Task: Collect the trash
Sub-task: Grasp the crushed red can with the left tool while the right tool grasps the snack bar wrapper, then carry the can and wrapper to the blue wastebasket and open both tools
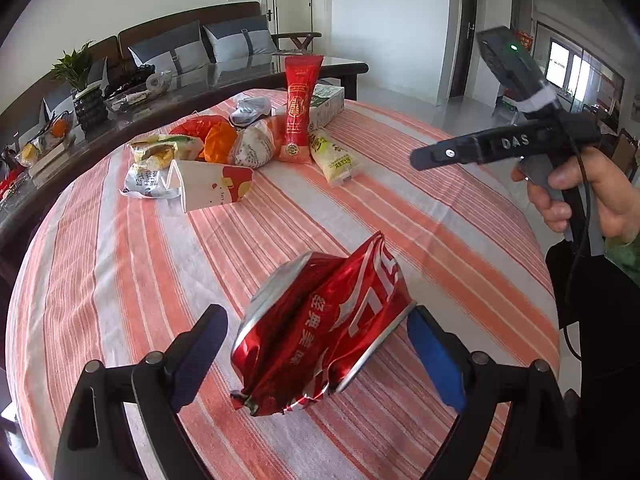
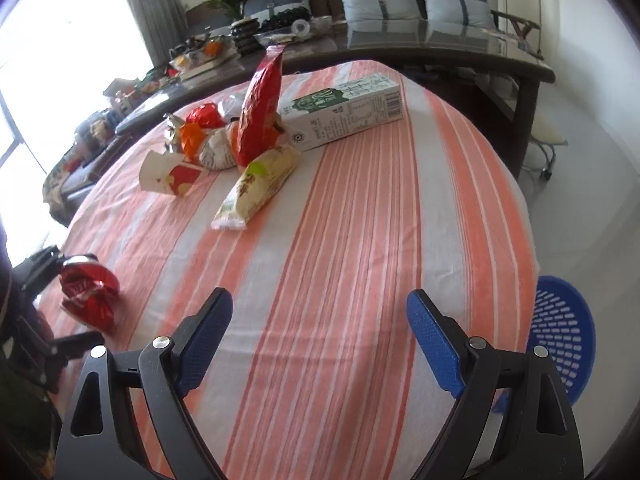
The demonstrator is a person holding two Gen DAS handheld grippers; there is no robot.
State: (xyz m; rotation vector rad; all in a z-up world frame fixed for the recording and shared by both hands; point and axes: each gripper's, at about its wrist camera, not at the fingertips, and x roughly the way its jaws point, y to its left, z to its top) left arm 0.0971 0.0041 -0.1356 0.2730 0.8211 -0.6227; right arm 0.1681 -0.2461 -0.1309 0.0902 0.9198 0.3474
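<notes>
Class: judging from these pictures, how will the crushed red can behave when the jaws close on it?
The can looks dented and thin-walled, so it will probably crumple further. Likely light. Its creased, flattened shape should stop it rolling.

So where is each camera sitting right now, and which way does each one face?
Left wrist: on the left gripper, looking across the striped table at the crushed red can between its open fingers; the right gripper and the person's hand show at right.
Right wrist: on the right gripper, open over bare cloth, facing the trash pile; blue basket at right.
Shared: can, red bag, milk carton, paper cup.
</notes>
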